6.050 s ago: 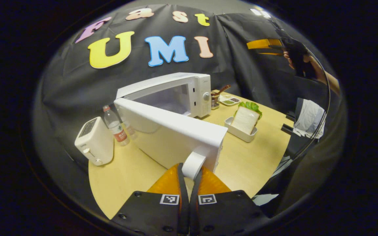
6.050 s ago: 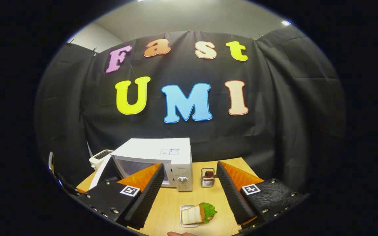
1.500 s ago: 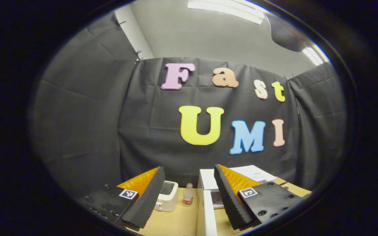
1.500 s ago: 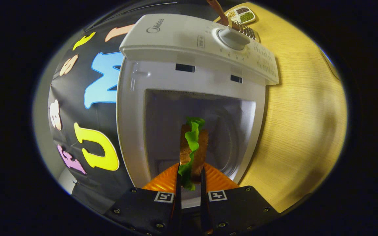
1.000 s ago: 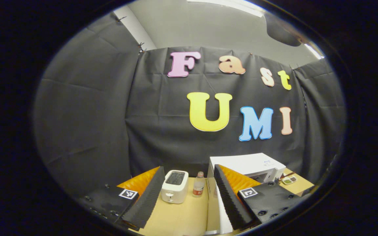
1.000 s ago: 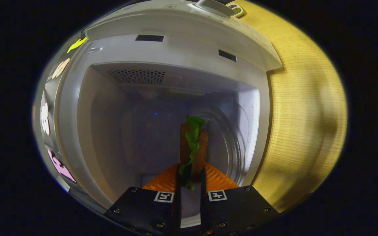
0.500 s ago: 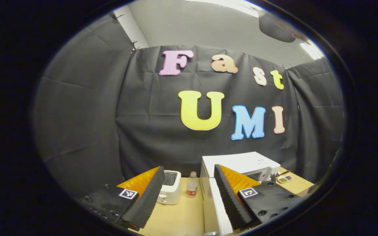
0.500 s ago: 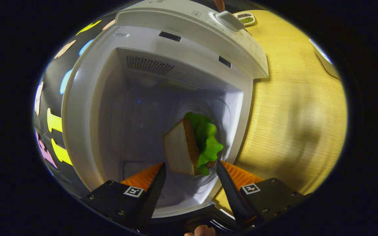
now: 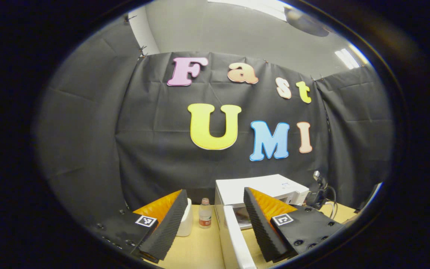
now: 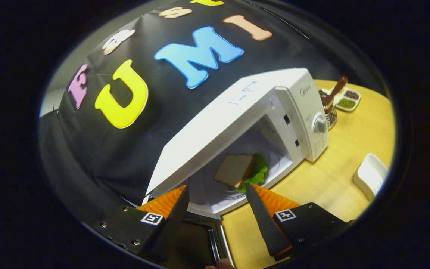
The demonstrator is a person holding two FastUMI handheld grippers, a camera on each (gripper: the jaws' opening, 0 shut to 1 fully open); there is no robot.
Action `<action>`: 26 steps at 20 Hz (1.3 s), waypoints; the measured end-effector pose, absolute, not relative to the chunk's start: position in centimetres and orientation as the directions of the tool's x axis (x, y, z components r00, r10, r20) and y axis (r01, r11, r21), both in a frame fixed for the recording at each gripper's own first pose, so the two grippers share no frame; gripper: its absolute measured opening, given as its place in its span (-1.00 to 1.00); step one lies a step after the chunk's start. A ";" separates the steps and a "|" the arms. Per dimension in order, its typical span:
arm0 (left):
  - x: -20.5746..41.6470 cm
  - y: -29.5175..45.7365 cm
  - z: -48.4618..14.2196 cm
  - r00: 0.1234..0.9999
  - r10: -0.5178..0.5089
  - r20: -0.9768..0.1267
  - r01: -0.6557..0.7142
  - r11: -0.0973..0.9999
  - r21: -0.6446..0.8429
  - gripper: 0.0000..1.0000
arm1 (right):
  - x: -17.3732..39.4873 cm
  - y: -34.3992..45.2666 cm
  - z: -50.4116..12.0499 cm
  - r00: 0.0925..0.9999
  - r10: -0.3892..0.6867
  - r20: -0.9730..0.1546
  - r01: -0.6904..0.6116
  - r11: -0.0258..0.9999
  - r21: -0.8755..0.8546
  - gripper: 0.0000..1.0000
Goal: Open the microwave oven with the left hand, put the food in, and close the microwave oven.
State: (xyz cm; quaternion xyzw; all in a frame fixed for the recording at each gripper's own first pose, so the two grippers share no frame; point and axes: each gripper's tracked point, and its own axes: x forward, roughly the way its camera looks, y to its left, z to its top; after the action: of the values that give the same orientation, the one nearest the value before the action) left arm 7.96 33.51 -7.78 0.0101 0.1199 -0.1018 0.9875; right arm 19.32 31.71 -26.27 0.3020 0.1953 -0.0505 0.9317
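Microwave oven (image 10: 237, 123) stands open on the table (image 10: 353, 149); its door (image 9: 233, 239) swung out, edge-on between the left gripper (image 9: 213, 220) fingers, spread and empty. Sandwich (image 10: 239, 171) lies inside on the turntable. Right gripper (image 10: 217, 209) spread, empty, outside the cavity. Closing next: push the door's outer face squarely, right gripper kept away.

Toaster (image 9: 185, 224) mostly behind the left gripper's (image 9: 213, 224) finger.

The sandwich (image 10: 239, 171) lies inside the microwave (image 10: 237, 123) on the counter (image 10: 334, 164); right of the microwave sits a tray (image 10: 371, 175), a bottle (image 9: 204, 218) left.
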 end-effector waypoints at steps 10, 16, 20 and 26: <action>6.8 31.6 -9.6 0.940 -0.222 -0.259 0.204 0.974 -0.095 0.90 | 10.9 25.1 -10.4 0.997 -0.028 -0.071 0.037 0.990 0.134 0.86; 5.1 31.6 -9.3 0.945 -0.214 -0.247 0.213 0.977 -0.029 0.92 | 5.5 22.0 -3.5 0.996 -0.085 0.023 0.085 0.996 0.022 0.85; 3.0 30.0 -10.8 0.913 -0.279 -0.297 0.281 0.959 -0.036 0.82 | 3.8 20.3 -1.8 0.991 -0.126 0.050 0.125 0.992 0.030 0.85; -1.4 33.6 -15.8 0.875 -0.228 -0.426 0.234 0.971 -0.038 -0.87 | 2.3 19.6 -3.8 0.989 -0.145 0.001 0.145 0.988 0.046 0.86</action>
State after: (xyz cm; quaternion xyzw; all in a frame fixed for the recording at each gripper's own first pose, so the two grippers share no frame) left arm -1.36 33.59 -15.82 0.0076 0.2192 -0.1192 0.9683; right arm 2.29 19.59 -3.81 0.0231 -0.0022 -0.0728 0.9971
